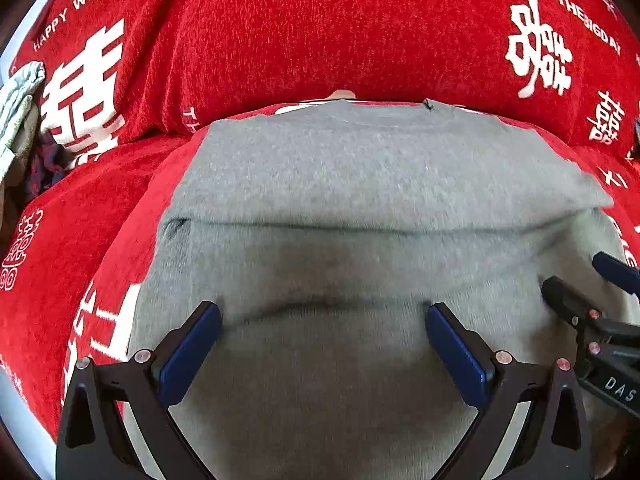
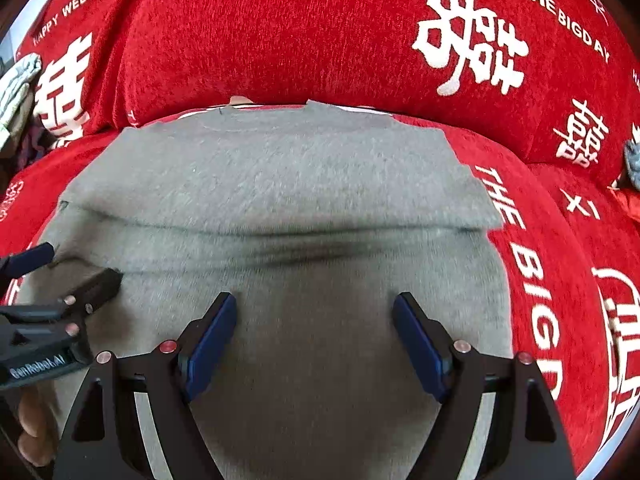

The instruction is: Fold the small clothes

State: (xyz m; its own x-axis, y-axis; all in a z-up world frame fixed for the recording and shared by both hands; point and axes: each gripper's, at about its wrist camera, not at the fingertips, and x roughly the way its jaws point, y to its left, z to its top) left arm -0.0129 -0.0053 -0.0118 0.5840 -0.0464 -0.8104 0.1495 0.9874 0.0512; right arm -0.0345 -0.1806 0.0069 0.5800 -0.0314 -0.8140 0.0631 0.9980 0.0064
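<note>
A grey knit garment (image 1: 360,184) lies flat on the red sofa seat, with one layer folded over across its middle. It also shows in the right wrist view (image 2: 280,176). My left gripper (image 1: 323,312) is open, its blue pads spread over the near part of the garment, holding nothing. My right gripper (image 2: 314,304) is open over the garment's near right part, also empty. Each gripper shows at the edge of the other's view, the right one in the left wrist view (image 1: 576,280) and the left one in the right wrist view (image 2: 68,268).
The sofa is covered in red cloth (image 1: 300,32) with white wedding lettering, and its backrest (image 2: 280,32) rises just behind the garment. A pile of other clothes (image 1: 20,112) lies at the far left. A grey item (image 2: 632,160) sits at the far right.
</note>
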